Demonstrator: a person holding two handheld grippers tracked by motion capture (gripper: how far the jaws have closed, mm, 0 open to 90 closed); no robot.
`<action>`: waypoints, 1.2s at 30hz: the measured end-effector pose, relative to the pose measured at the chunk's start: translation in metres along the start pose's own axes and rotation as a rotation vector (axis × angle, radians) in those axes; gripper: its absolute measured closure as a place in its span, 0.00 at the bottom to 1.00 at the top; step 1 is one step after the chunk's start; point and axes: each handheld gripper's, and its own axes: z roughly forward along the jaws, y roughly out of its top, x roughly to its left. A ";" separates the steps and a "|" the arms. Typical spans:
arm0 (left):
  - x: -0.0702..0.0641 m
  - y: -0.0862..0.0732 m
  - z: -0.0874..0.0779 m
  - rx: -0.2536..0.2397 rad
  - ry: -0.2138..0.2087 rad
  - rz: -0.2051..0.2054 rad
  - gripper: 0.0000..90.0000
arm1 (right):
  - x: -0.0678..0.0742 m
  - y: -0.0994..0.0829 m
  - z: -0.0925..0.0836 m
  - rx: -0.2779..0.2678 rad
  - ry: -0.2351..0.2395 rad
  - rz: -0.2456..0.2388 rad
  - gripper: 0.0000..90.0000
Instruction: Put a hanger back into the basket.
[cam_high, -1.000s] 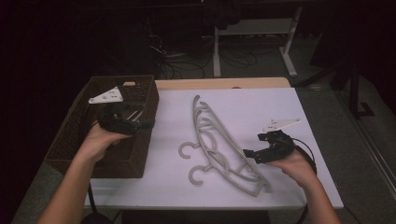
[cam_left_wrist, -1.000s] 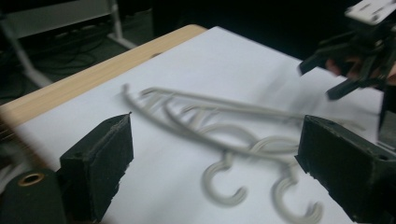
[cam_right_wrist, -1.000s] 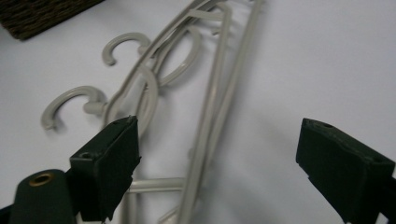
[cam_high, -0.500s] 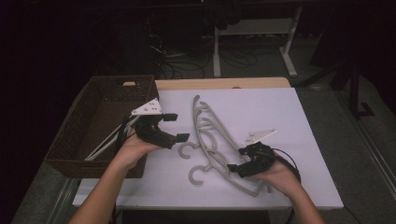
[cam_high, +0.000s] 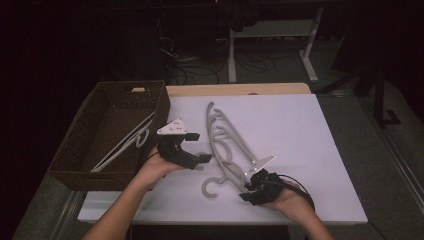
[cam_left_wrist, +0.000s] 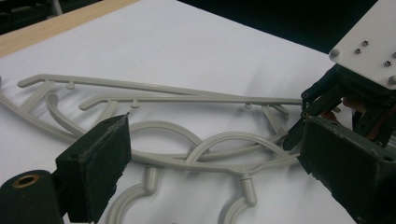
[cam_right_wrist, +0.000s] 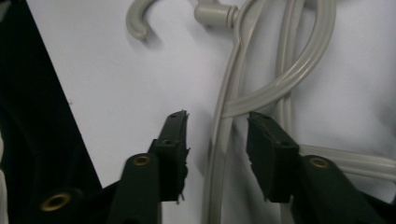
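Grey plastic hangers (cam_high: 223, 134) lie tangled in the middle of the white table (cam_high: 310, 130). My left gripper (cam_high: 200, 148) hovers at their left side, open wide, and the left gripper view has the hangers (cam_left_wrist: 187, 156) just beyond its jaws. My right gripper (cam_high: 247, 191) sits low at the hangers' near end. Its jaws have just been closing and now straddle one hanger arm (cam_right_wrist: 218, 140), with a gap on each side, so the right gripper (cam_right_wrist: 217, 135) is still open. A hook (cam_right_wrist: 137, 21) lies ahead of it.
A brown wicker basket (cam_high: 67, 155) stands at the table's left with one pale hanger (cam_high: 127, 142) inside. My right gripper's white plate (cam_left_wrist: 369, 44) appears at the right of the left gripper view. A wooden edge (cam_high: 235, 89) borders the table's far side.
My left hand moved right from over the basket to the hangers and came lower. My right hand moved left and toward me onto the hangers' near end, its jaws narrowing.
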 end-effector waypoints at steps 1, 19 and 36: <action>0.000 -0.001 0.001 -0.001 0.002 -0.002 0.10 | 0.000 0.000 0.001 0.011 -0.002 0.000 0.69; 0.005 -0.010 0.002 0.037 0.019 0.020 0.10 | -0.004 0.013 -0.013 0.002 -0.027 -0.187 0.90; 0.001 -0.027 0.020 0.187 0.057 0.201 0.17 | -0.029 0.002 -0.041 -0.050 0.090 -0.215 0.90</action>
